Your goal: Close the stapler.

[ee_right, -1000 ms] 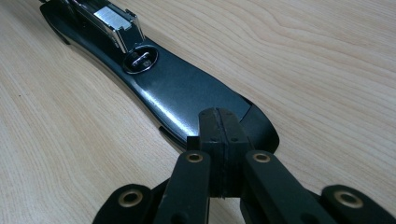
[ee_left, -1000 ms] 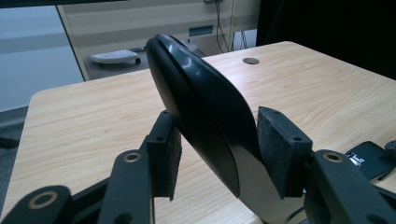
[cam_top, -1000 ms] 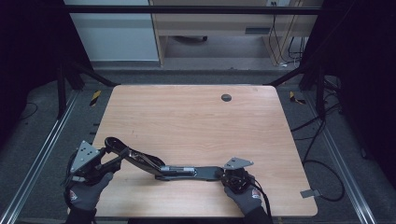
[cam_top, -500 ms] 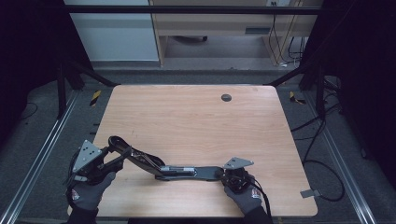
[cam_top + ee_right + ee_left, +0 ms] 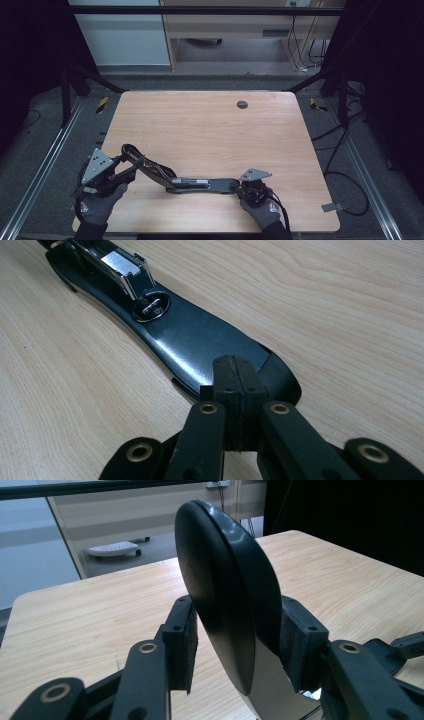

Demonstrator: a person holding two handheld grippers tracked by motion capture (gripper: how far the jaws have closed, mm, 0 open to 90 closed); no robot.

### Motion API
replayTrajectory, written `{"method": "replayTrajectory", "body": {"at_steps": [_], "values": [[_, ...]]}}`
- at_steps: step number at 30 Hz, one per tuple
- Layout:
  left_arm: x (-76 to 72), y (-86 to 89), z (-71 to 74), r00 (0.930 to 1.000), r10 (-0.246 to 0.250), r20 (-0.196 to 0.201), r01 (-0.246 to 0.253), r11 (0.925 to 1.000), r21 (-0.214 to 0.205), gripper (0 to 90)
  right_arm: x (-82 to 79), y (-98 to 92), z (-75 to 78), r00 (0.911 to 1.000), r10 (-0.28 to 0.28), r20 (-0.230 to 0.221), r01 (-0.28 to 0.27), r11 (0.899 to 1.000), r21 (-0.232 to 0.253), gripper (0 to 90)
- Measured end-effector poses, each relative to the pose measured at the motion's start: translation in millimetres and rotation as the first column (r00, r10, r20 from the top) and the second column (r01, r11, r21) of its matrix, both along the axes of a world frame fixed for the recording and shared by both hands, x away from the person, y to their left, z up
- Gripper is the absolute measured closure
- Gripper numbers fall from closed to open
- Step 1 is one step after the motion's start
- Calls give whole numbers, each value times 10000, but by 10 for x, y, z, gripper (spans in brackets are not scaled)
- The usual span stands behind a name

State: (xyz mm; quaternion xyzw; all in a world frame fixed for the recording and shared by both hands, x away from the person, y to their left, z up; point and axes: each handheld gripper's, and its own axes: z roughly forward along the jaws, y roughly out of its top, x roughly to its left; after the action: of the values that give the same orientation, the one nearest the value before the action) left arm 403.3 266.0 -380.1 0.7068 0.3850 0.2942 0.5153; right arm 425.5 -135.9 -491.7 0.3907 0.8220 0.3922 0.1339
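Observation:
A long black stapler lies opened out across the near part of the table. Its base (image 5: 210,184) is flat on the wood, and its upper arm (image 5: 150,167) slants up to the left. My left gripper (image 5: 125,162) is shut on the arm's rounded end (image 5: 225,570); its jaws have just been closing, and both pads (image 5: 300,645) meet the arm. My right gripper (image 5: 239,186) is shut, jaws pressed together, with the tips (image 5: 235,370) resting on the base's rear end (image 5: 200,340). The metal magazine (image 5: 125,265) and the anvil (image 5: 152,306) lie farther along the base.
The wooden table (image 5: 210,130) has a dark round grommet (image 5: 242,104) near its far edge. Metal rails run along both sides of the table, and cables lie on the floor to the right (image 5: 345,175). A cabinet stands beyond the far edge.
The left gripper and the raised end of the stapler arm have edged slightly to the right. The right gripper and the base have stayed still.

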Motion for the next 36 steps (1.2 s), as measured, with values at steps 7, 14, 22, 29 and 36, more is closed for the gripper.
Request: {"method": "replayTrajectory", "body": {"at_steps": [7,14,22,29,36], "values": [[1,-52,17,9999,-109,85,108,9999,22,551,2,-9,3,10000,30,-88,-30,10000,36,900],[1,-134,45,9994,-254,222,249,9995,192,556,3,-9,1,10000,18,-69,-18,10000,70,900],[-2,-217,61,9990,-322,321,315,9993,215,564,2,-9,1,10000,14,-70,-13,10000,71,900],[2,-285,78,9984,-438,367,429,9988,249,571,3,-12,0,10000,47,-41,-47,10000,41,900],[3,-338,88,9977,-523,420,510,9982,313,575,1,-7,-3,10000,25,-7,-25,10000,74,900]]}}
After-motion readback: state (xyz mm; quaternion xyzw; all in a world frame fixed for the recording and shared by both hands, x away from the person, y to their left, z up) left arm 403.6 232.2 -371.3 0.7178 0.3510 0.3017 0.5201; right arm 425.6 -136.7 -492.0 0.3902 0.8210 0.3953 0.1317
